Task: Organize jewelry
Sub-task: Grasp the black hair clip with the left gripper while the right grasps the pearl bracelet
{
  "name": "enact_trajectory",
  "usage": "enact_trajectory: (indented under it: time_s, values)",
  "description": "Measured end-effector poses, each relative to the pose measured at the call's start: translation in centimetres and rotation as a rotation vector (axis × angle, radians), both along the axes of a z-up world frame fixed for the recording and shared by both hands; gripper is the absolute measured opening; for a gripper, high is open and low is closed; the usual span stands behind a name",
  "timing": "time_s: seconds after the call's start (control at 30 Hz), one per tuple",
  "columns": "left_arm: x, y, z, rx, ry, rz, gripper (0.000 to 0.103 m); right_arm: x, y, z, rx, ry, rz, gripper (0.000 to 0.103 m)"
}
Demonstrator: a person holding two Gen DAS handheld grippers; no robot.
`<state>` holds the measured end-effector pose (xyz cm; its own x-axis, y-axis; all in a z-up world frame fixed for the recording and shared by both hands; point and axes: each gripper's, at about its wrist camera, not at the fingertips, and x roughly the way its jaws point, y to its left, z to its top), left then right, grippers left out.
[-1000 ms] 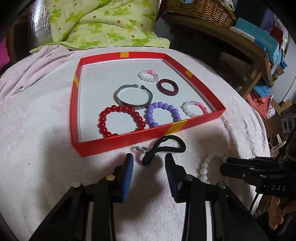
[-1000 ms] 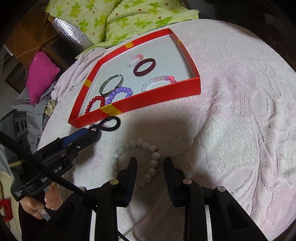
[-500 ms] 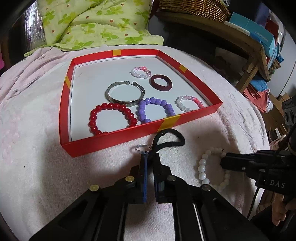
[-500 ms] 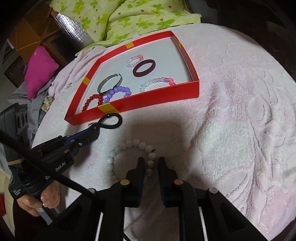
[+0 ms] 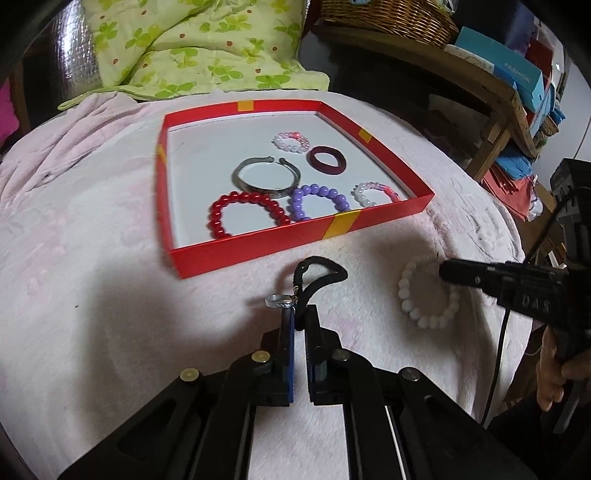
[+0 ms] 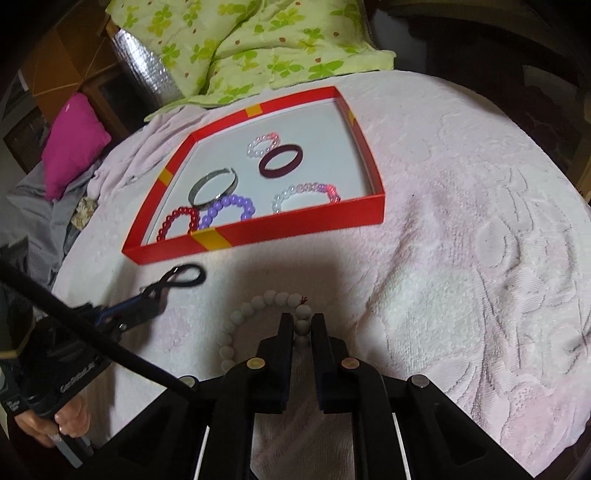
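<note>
A shallow red tray (image 5: 258, 245) (image 6: 295, 230) lies on the pink blanket and holds several bracelets: red beads (image 5: 243, 214), purple beads (image 5: 317, 201), a silver cuff (image 5: 264, 177), a dark maroon ring (image 5: 327, 159) and two pink-white strands. In front of the tray, my left gripper (image 5: 299, 314) is shut on a black cord bracelet (image 5: 321, 273) with a small silver charm (image 5: 279, 302); its loop lifts off the blanket. My right gripper (image 6: 303, 325) is shut on the near side of a white bead bracelet (image 6: 258, 306) (image 5: 424, 295), which lies on the blanket.
A green floral quilt (image 5: 192, 48) is heaped behind the tray. A wooden shelf with a wicker basket (image 5: 388, 18) and boxes stands at the back right. A magenta cushion (image 6: 74, 144) lies off the left edge. Bare blanket spreads right of the tray.
Both grippers went from open to shut, the left on the black cord and the right on the white beads. The left gripper has lifted slightly, pulling the cord's loop upright.
</note>
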<state>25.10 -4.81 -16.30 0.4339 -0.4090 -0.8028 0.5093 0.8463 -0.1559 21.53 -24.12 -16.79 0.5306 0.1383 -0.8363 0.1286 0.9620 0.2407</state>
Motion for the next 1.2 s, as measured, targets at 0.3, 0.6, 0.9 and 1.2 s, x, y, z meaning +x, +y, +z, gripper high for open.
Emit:
enact_trajectory:
  time_s: [0.3,0.6,0.9,1.2]
  values:
    - [-0.4,2.5,0.8,0.004,-0.013,0.046,0.005,0.0,0.1,1.3,0.036,-0.065,-0.023,0.011]
    - [-0.9,3.9,2.1,-0.017,-0.038,0.067,0.005,-0.1,1.0,2.4,0.095,-0.121,-0.007,0.011]
    - [-0.9,4.4,0.6,0.020,0.006,0.064,0.005,0.5,0.9,0.2,0.074,-0.004,-0.012,0.011]
    - [-0.7,4.2,-0.3,0.073,0.007,0.069,0.006,0.6,0.6,-0.7,0.052,0.041,-0.032,0.011]
